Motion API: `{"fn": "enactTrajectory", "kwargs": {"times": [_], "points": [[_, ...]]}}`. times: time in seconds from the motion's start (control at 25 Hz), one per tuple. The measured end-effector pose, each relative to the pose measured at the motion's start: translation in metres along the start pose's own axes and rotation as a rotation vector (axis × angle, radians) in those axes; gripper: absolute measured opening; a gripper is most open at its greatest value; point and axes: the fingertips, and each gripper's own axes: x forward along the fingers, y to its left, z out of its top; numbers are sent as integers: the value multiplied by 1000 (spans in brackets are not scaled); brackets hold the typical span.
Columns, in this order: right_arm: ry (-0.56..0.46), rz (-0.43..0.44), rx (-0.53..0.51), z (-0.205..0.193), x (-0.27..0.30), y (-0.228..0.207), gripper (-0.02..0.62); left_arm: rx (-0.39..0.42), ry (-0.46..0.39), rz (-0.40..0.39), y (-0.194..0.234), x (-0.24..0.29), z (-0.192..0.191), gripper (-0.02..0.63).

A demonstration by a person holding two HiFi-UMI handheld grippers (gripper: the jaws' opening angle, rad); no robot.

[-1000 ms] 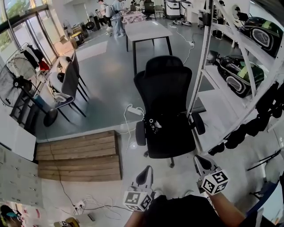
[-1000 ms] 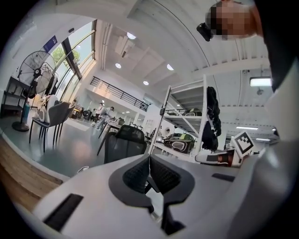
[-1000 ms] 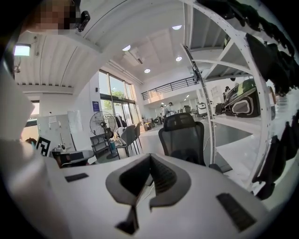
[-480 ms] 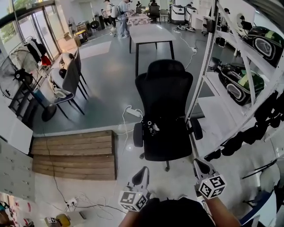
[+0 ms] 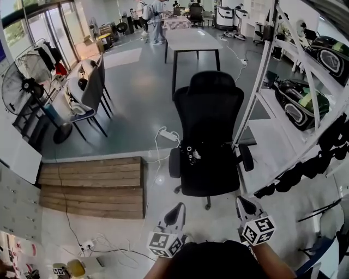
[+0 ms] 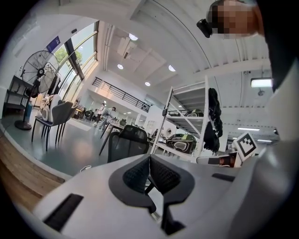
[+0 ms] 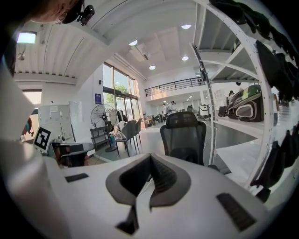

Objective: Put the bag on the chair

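A black mesh office chair [image 5: 210, 147] stands on the grey floor with a small dark and white object [image 5: 190, 154] on the left of its seat. Black bags with green trim [image 5: 297, 101] lie on the white shelf rack to its right. My left gripper [image 5: 178, 209] and right gripper [image 5: 243, 202] hover low, just short of the chair's base, both shut with nothing between the jaws. In the left gripper view the left gripper [image 6: 150, 161] points toward the chair [image 6: 127, 142]. In the right gripper view the right gripper [image 7: 150, 161] faces the chair [image 7: 183, 135] and the shelved bags [image 7: 245, 106].
A white shelf rack [image 5: 256, 92] runs close along the chair's right side. A wooden platform [image 5: 92, 188] lies to the left, and a power strip with cable [image 5: 166, 134] lies behind the chair. Farther off are a table [image 5: 191, 41], grey chairs [image 5: 90, 95], a fan [image 5: 24, 87] and people [image 5: 158, 16].
The head view has drifted slightly, so the chair sits a little further right in frame. Both grippers stay shut and low in front of the chair.
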Motion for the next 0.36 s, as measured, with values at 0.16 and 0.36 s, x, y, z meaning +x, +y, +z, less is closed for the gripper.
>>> {"fn": "enactTrajectory", "kwargs": {"times": [0.16, 0.36], "points": [[8, 16, -25, 3, 6, 10, -2, -7, -7, -10, 4, 1, 3, 9], [5, 24, -41, 8, 18, 14, -2, -15, -6, -28, 9, 7, 3, 9]]}}
